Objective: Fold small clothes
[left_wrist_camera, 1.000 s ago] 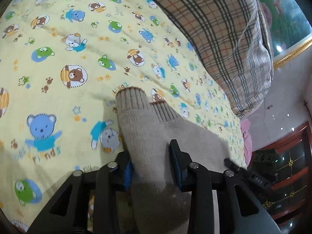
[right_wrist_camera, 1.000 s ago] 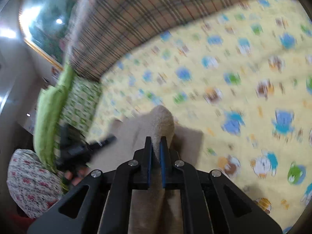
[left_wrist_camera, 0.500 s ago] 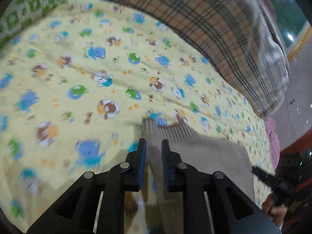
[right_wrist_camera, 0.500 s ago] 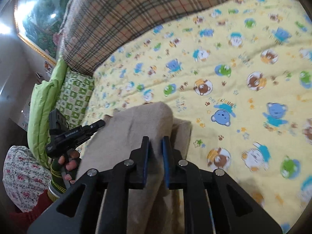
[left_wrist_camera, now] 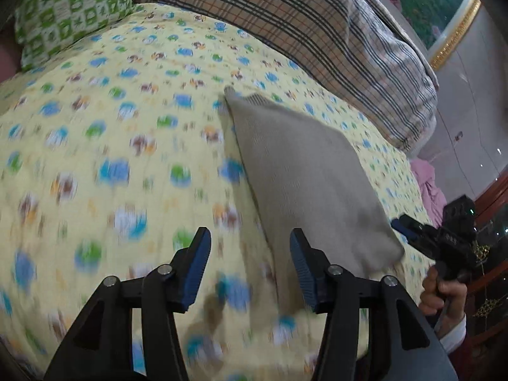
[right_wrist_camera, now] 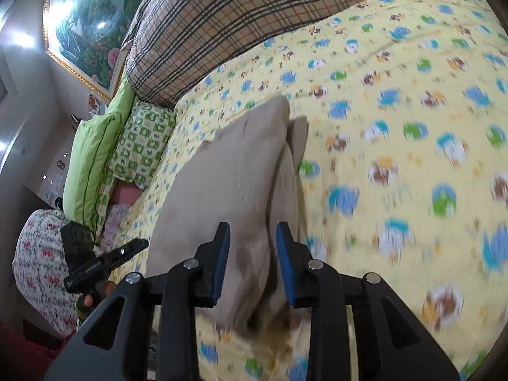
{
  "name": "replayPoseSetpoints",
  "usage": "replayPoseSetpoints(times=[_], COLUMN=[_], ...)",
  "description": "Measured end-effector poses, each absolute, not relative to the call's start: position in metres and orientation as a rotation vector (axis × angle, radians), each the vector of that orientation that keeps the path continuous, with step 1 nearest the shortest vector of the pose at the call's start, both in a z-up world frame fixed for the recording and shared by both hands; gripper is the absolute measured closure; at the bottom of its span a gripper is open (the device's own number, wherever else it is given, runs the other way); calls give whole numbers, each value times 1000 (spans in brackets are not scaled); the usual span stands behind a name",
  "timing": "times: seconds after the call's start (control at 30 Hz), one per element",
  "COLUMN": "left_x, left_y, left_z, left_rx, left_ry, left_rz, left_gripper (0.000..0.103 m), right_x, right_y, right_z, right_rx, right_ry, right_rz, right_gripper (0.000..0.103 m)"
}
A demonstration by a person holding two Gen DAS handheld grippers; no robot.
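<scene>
On the yellow bedspread [left_wrist_camera: 133, 165], your left gripper [left_wrist_camera: 250, 258] and right gripper [right_wrist_camera: 250, 255] gaped empty over the folded beige garment [left_wrist_camera: 304, 171]; press its layers flat.

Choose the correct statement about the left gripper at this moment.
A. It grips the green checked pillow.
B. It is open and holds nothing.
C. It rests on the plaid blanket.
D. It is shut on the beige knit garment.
B: the left gripper has its fingers spread wide, with only the yellow bedsheet between them; the beige knit garment lies beside them, free.
</scene>
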State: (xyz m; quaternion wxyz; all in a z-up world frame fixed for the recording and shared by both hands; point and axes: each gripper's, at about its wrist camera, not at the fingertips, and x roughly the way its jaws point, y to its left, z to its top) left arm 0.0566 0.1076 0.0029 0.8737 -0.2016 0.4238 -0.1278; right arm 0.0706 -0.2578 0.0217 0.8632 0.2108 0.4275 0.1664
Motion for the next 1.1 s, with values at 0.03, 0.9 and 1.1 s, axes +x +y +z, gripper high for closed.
replayPoseSetpoints(times=[0.03,0.9,1.1], left_x=[48,31,34], left_y=[104,33,36], left_z=[2,-30,-32], left_rx=[-419,-126,-136], left_ry=[889,836,850], left_rz=[-279,-136,-136], left_gripper=[49,60,60], right_x=[64,51,78], right_y=[-258,-219,-226], right_z=[21,10,-3], right_rx=[439,241,381], right_ry=[897,930,995], right_rz=[346,365,428], right_gripper=[72,72,72])
